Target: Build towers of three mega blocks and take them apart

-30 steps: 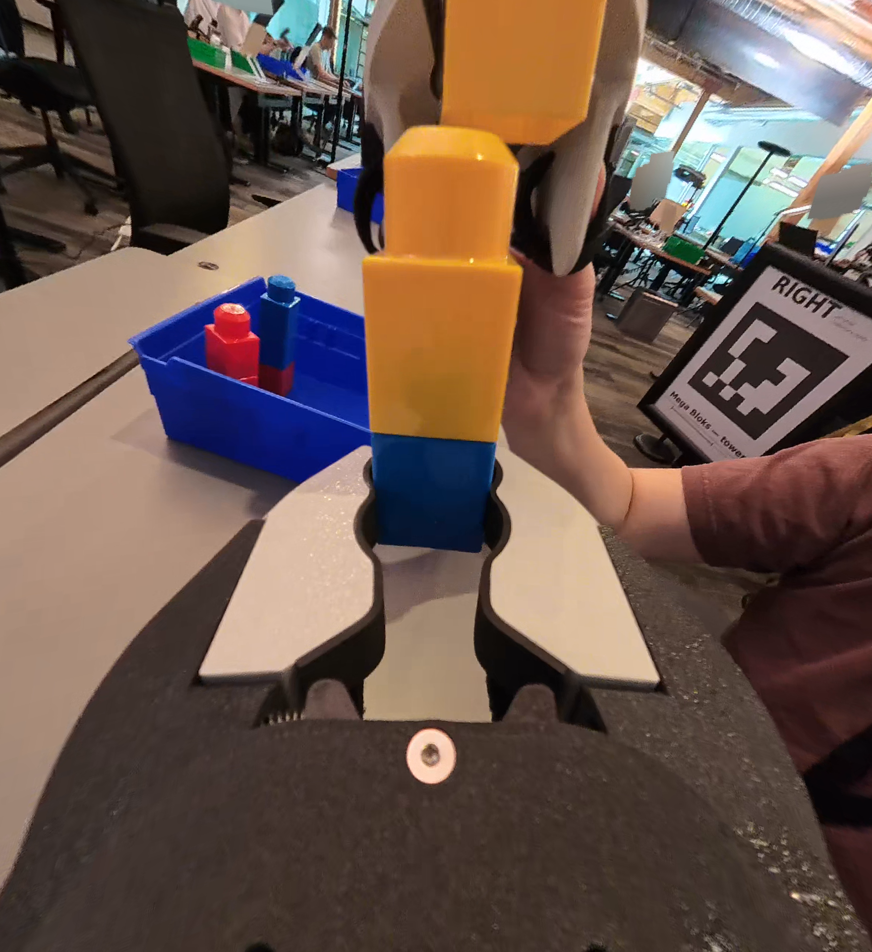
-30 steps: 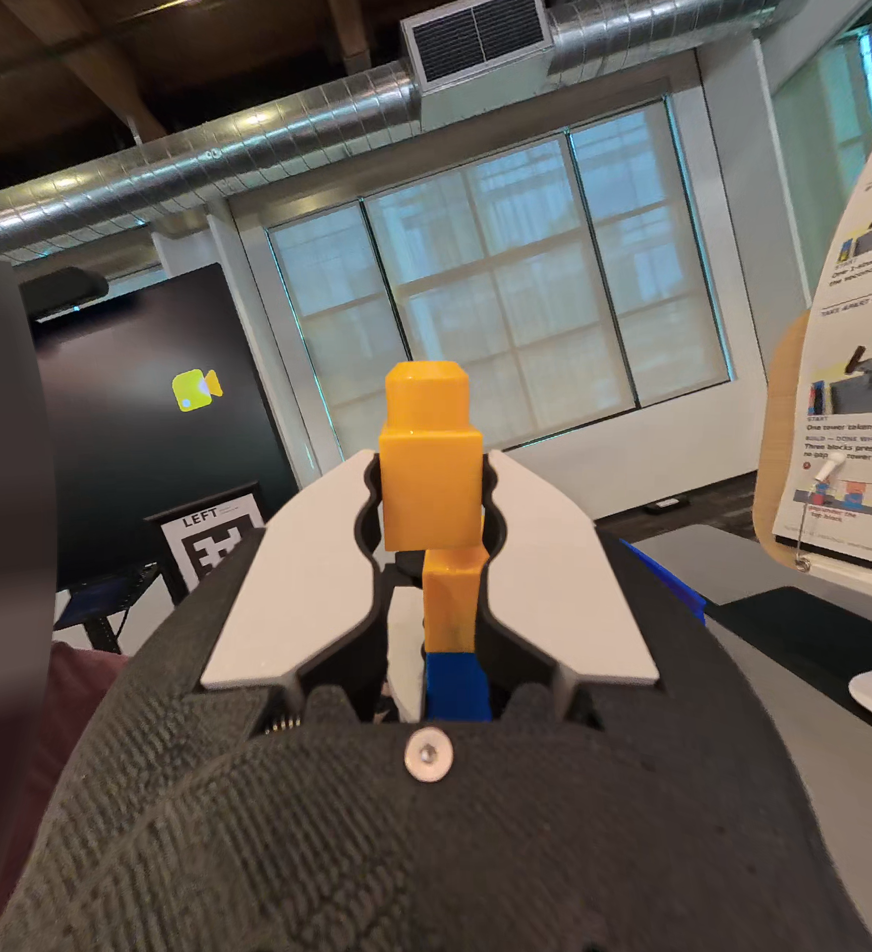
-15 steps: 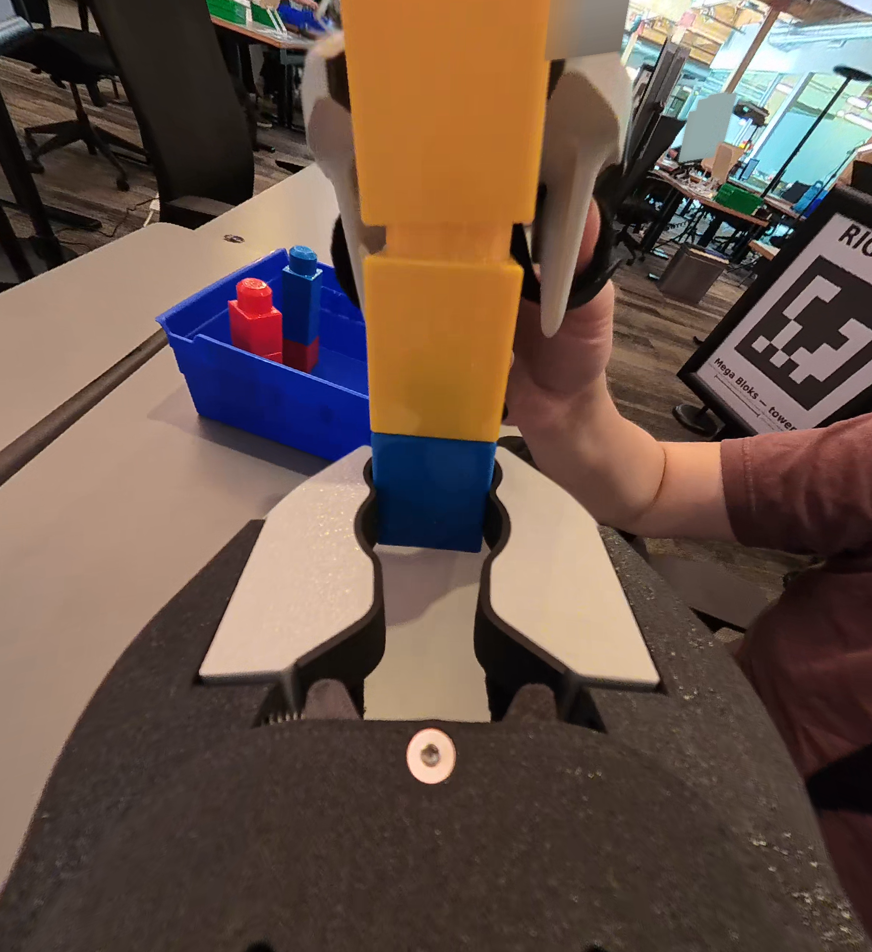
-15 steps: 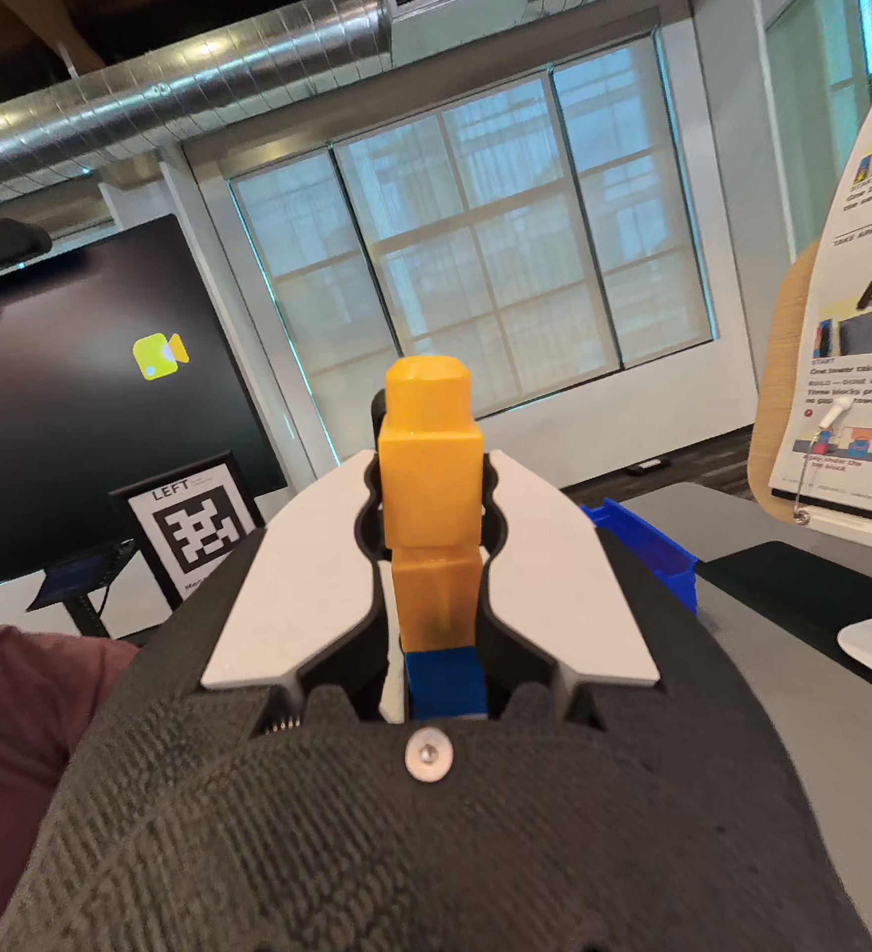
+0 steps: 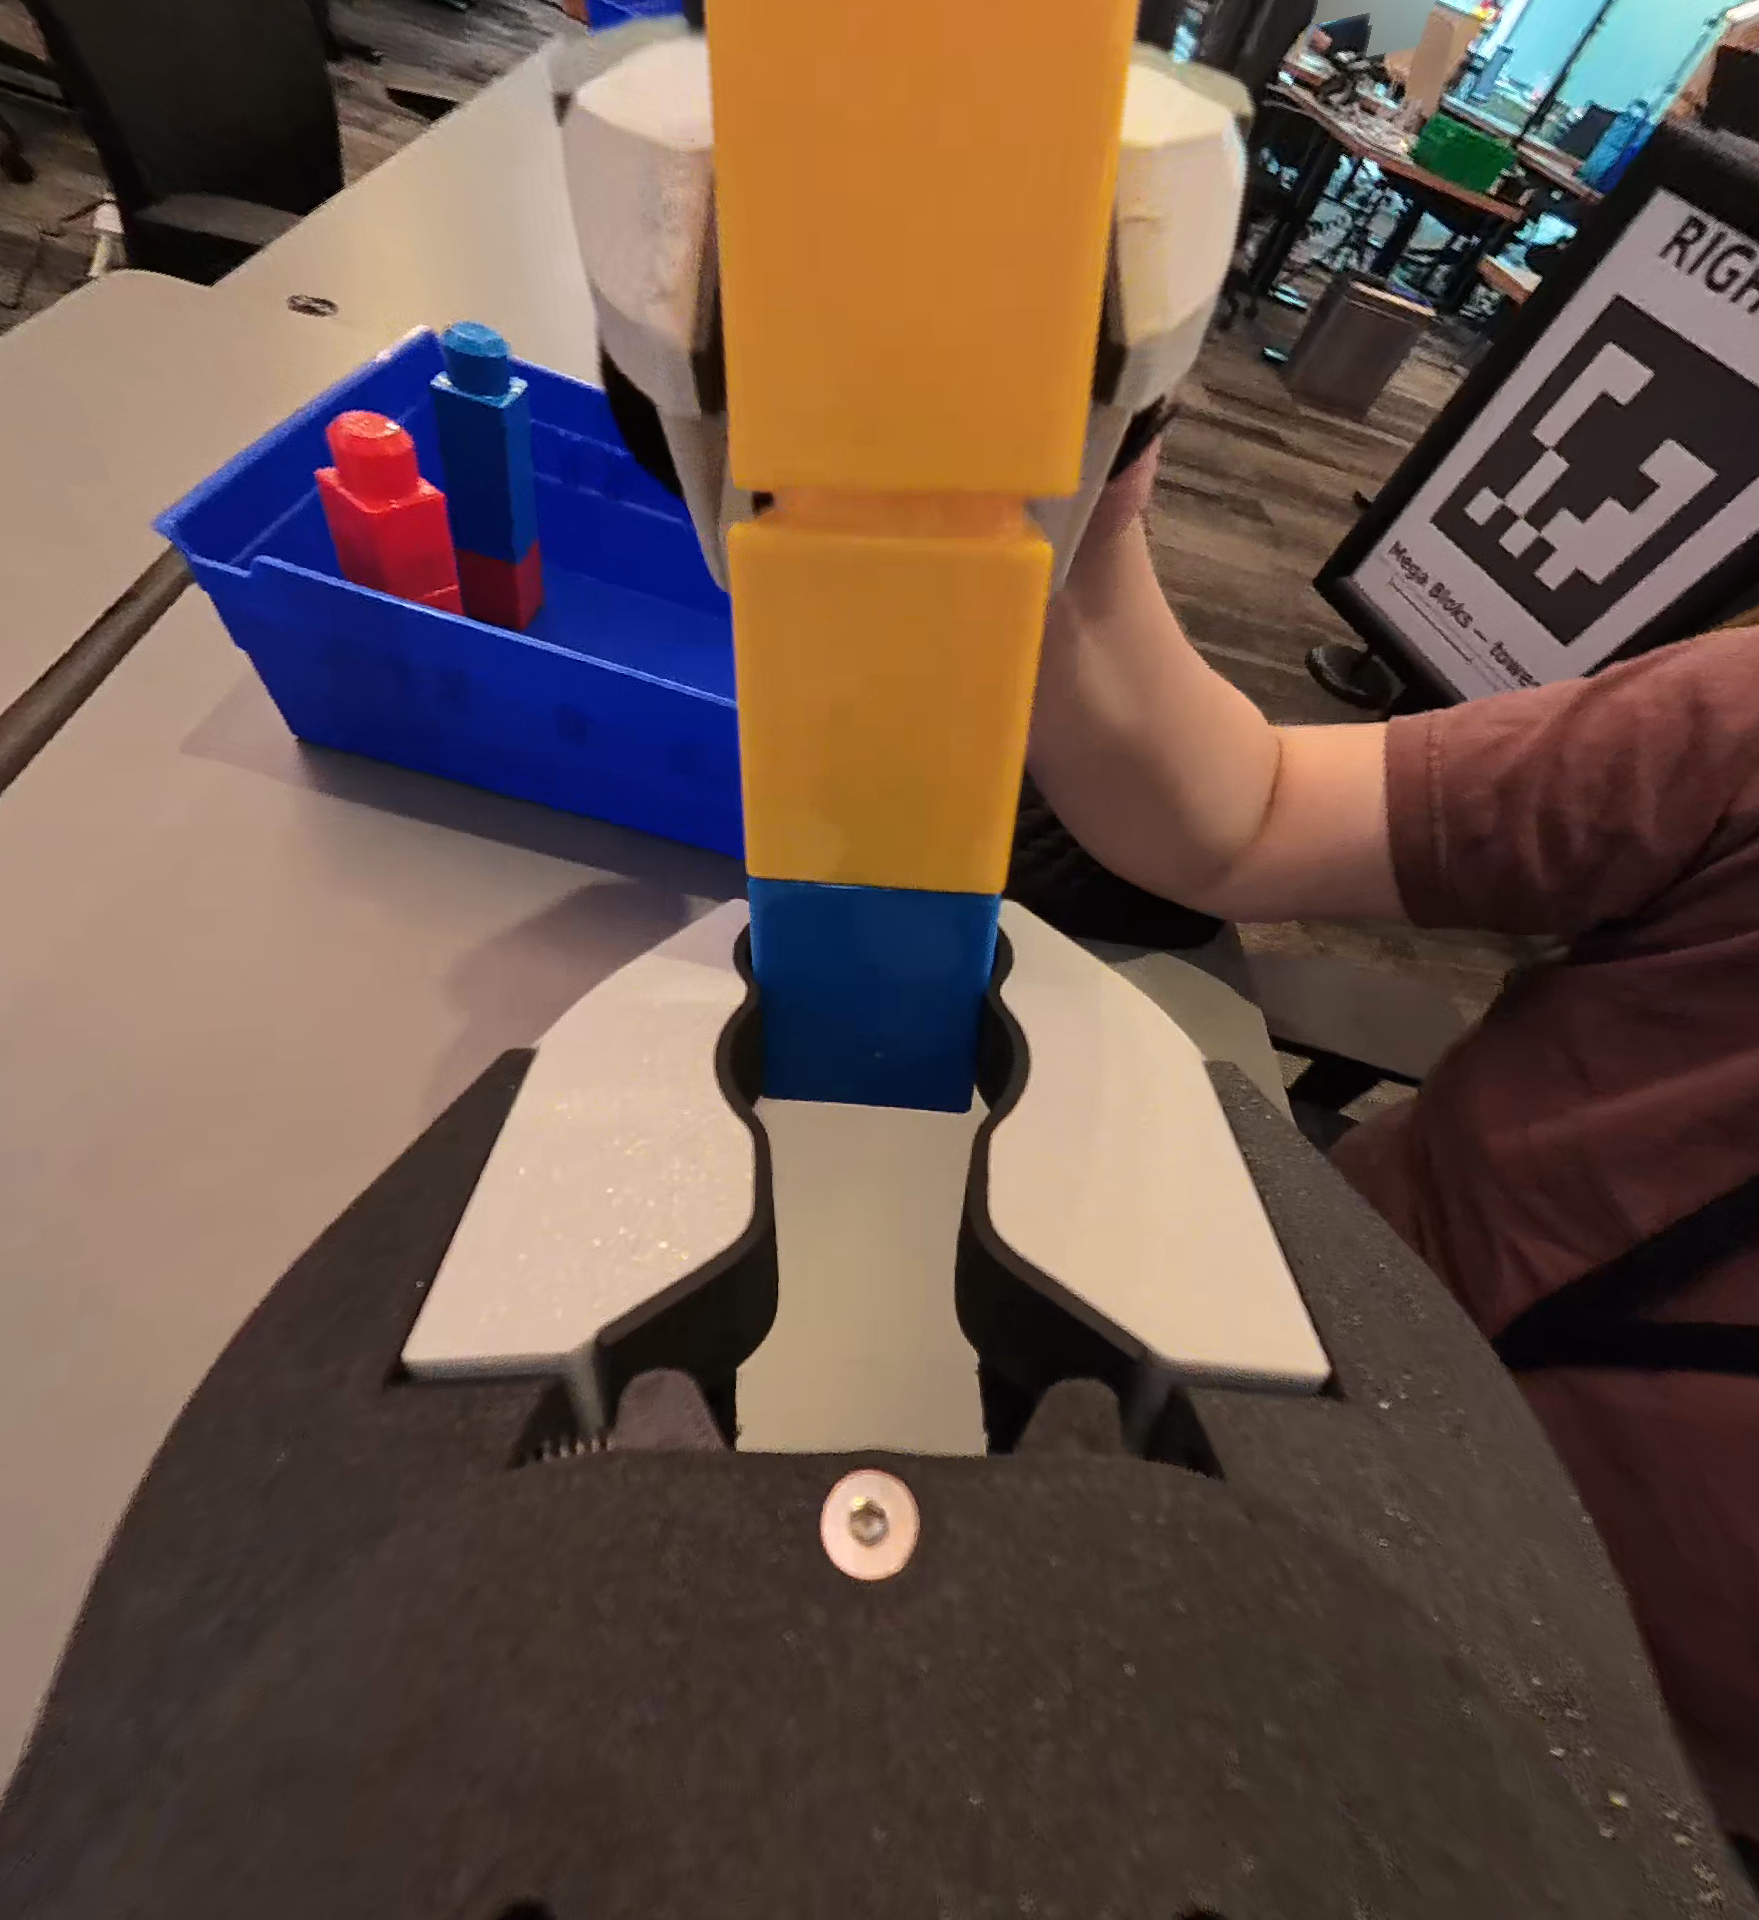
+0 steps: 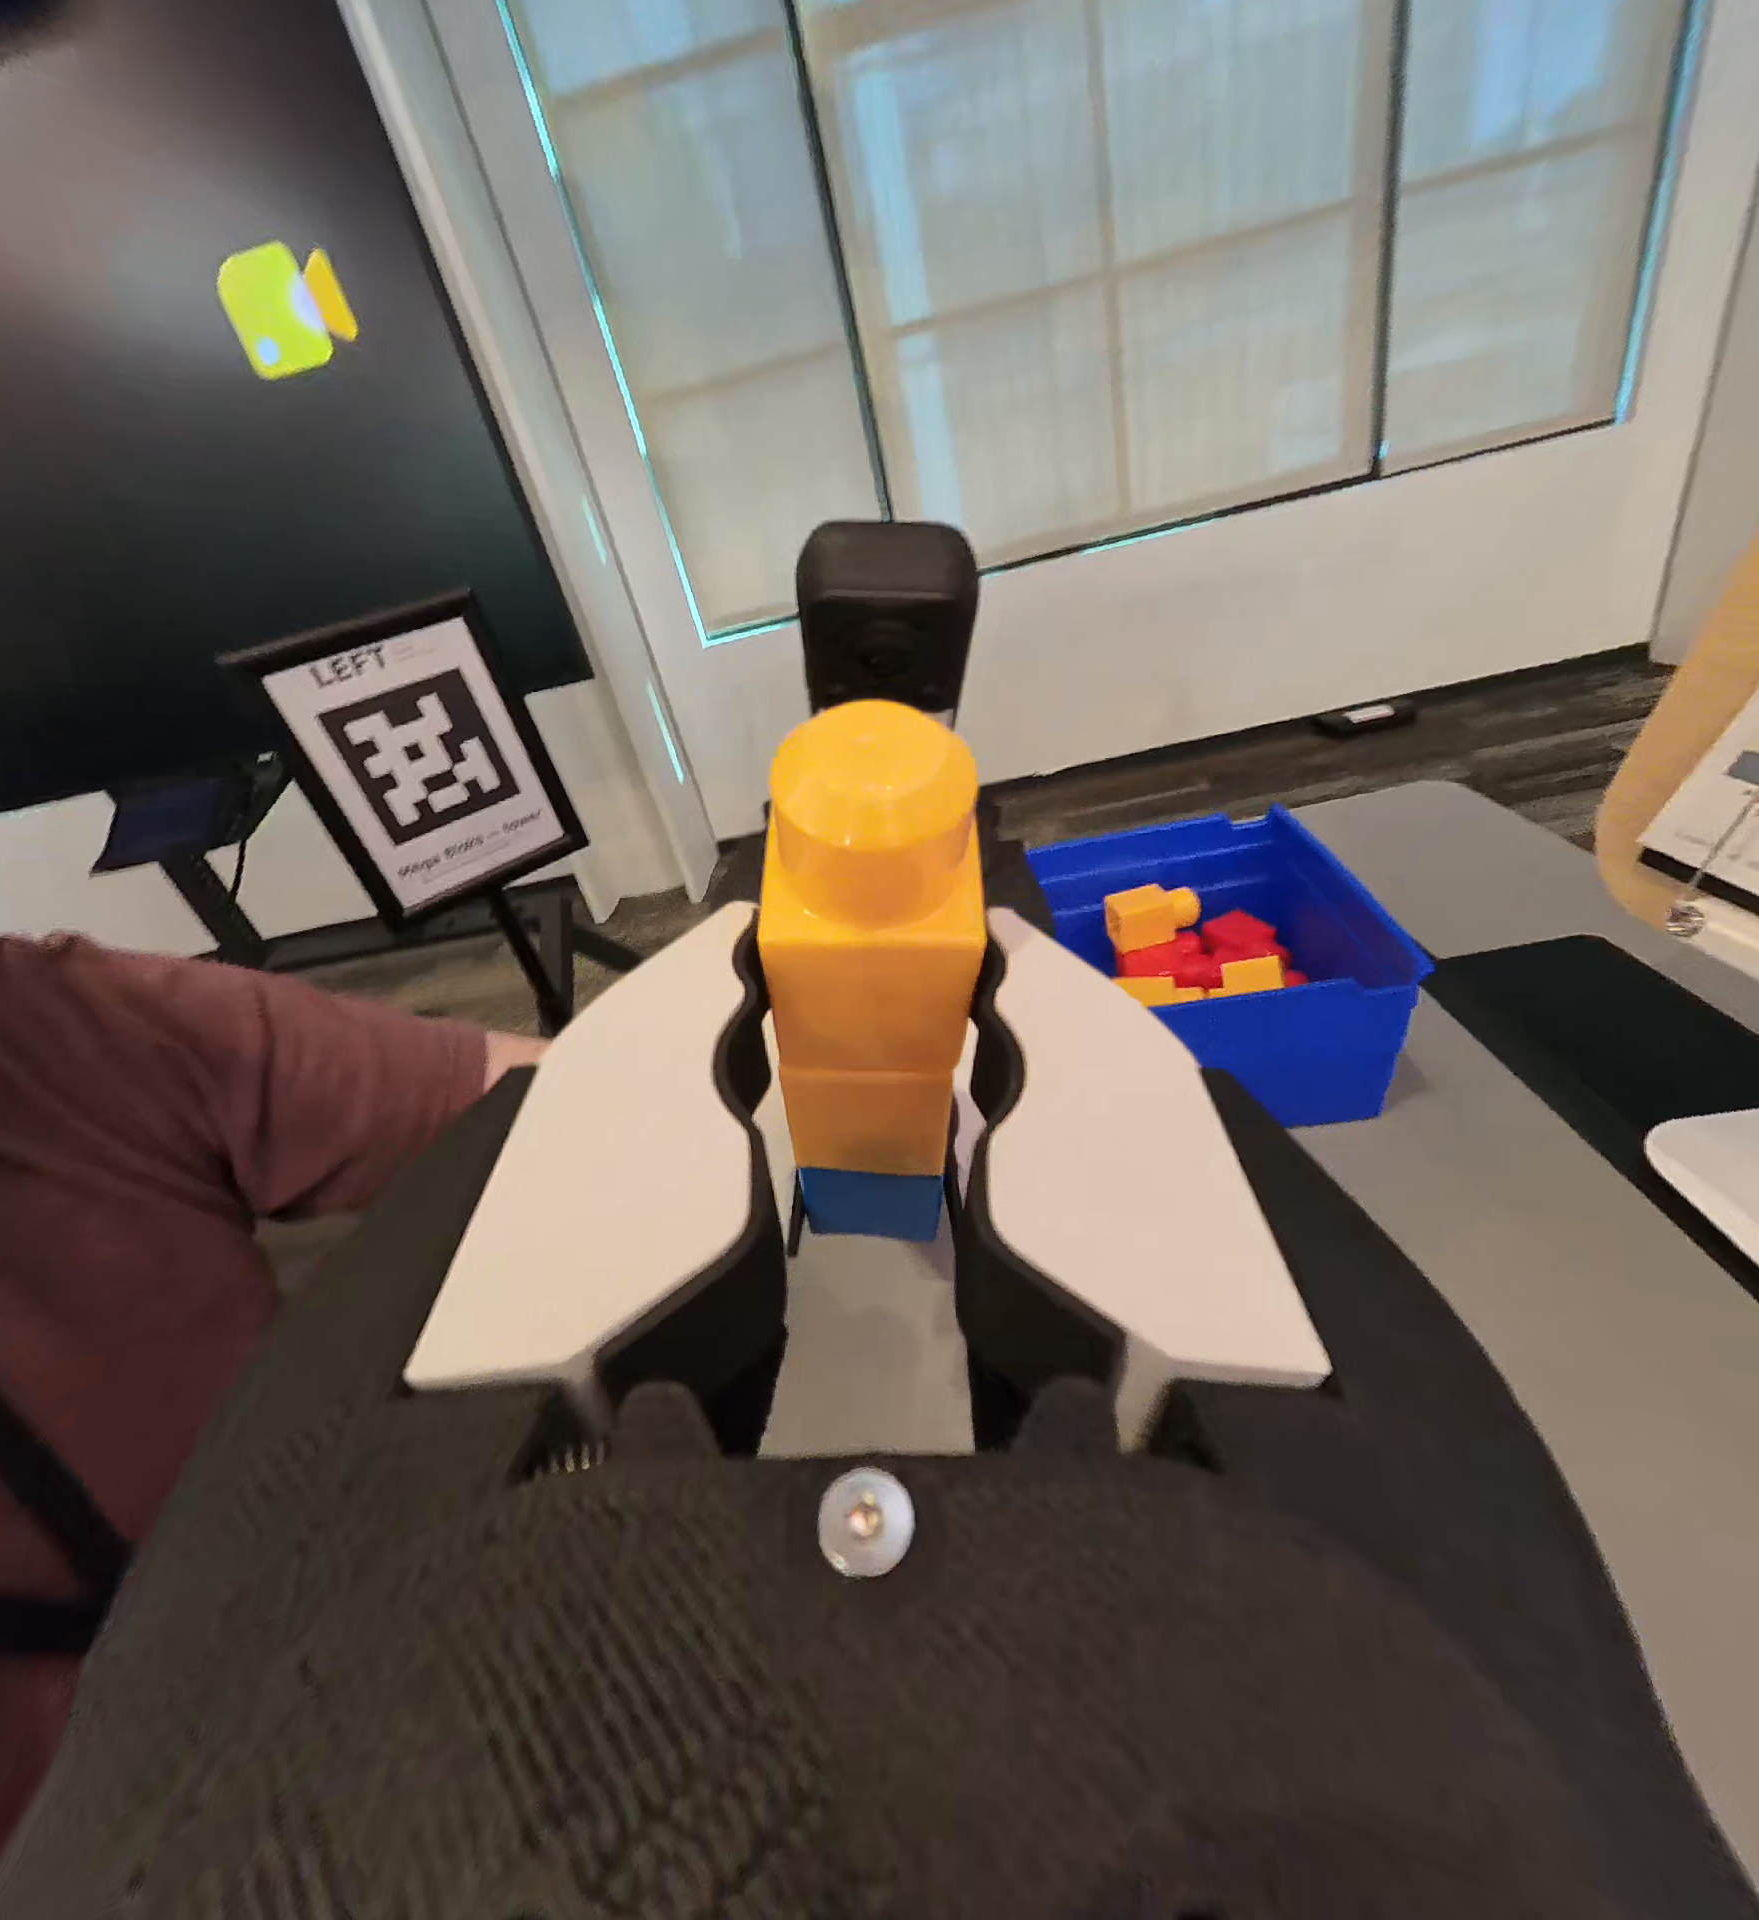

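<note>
With the left gripper (image 5: 870, 997) fingers clamping the blue block (image 5: 870, 992) on the bench (image 5: 179, 987) and the right gripper (image 6: 867, 997) fingers clamping the top yellow block (image 6: 870, 977), press straight down until the seam over the middle yellow block (image 5: 880, 717) closes.

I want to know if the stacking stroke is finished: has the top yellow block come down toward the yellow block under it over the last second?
Yes. In the left wrist view the top yellow block has dropped onto the middle yellow block, leaving a thin seam.
</note>
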`<state>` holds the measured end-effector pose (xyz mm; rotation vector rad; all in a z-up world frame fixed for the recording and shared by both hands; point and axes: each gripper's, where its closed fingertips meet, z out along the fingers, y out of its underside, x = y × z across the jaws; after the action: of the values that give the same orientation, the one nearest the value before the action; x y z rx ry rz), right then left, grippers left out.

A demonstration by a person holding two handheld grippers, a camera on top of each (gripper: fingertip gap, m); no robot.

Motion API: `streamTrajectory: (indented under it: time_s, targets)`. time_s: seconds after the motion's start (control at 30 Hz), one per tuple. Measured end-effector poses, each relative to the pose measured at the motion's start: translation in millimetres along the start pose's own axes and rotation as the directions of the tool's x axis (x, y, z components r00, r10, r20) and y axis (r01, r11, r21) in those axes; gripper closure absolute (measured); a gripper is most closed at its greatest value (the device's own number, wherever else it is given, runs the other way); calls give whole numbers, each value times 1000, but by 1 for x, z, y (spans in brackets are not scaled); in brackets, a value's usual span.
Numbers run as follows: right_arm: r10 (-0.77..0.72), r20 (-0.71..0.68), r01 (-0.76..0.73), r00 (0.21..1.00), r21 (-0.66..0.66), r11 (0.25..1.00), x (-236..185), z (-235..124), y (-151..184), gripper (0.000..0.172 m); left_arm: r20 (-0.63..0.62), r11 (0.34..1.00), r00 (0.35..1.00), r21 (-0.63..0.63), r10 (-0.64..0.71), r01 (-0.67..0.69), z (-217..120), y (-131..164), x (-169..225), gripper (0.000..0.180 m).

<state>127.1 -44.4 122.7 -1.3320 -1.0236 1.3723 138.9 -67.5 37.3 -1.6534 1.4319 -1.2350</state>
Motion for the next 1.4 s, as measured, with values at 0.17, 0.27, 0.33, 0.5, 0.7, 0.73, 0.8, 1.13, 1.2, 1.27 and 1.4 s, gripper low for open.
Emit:
streamTrajectory:
  time_s: [0.17,0.27,0.33,0.5,0.7,0.73,0.8,1.13,1.2,1.27,1.4]
  targets:
    - [18,-41,-13,999,115,993,1,0,-16,134,7,997,1000,75,-11,10,3,-12,1,143]
    - [69,-77,-45,995,281,959,6,-5,-34,112,43,998,999,51,-26,24,6,-8,-3,143]
    - [71,-104,-39,992,286,958,8,-8,-35,129,29,997,999,74,-33,31,7,-11,-1,143]
    - [43,-57,-31,997,196,980,1,-7,-27,134,28,1000,999,12,-28,28,9,-4,3,143]
    - [63,-27,-62,998,47,997,-1,-12,-13,134,-11,996,998,-67,-60,59,11,4,10,143]
    - [61,-30,-60,998,32,998,-2,-12,-11,134,-12,996,998,-73,-58,57,11,6,10,143]
    - [61,-36,-61,997,14,998,-1,-13,-9,134,3,995,999,-84,-54,54,13,7,8,143]
    - [66,-106,-62,992,45,997,10,-3,-5,134,61,989,995,-116,-82,89,15,13,-2,143]
    - [58,-118,-55,991,31,998,11,-4,-4,134,56,989,995,-118,-88,94,15,14,-2,143]
    - [57,-118,-54,991,30,998,11,-3,-3,134,55,987,994,-124,-95,101,16,15,-2,143]
    - [61,-109,-59,992,24,998,11,-3,-1,134,35,986,994,-127,-101,105,16,17,-1,143]
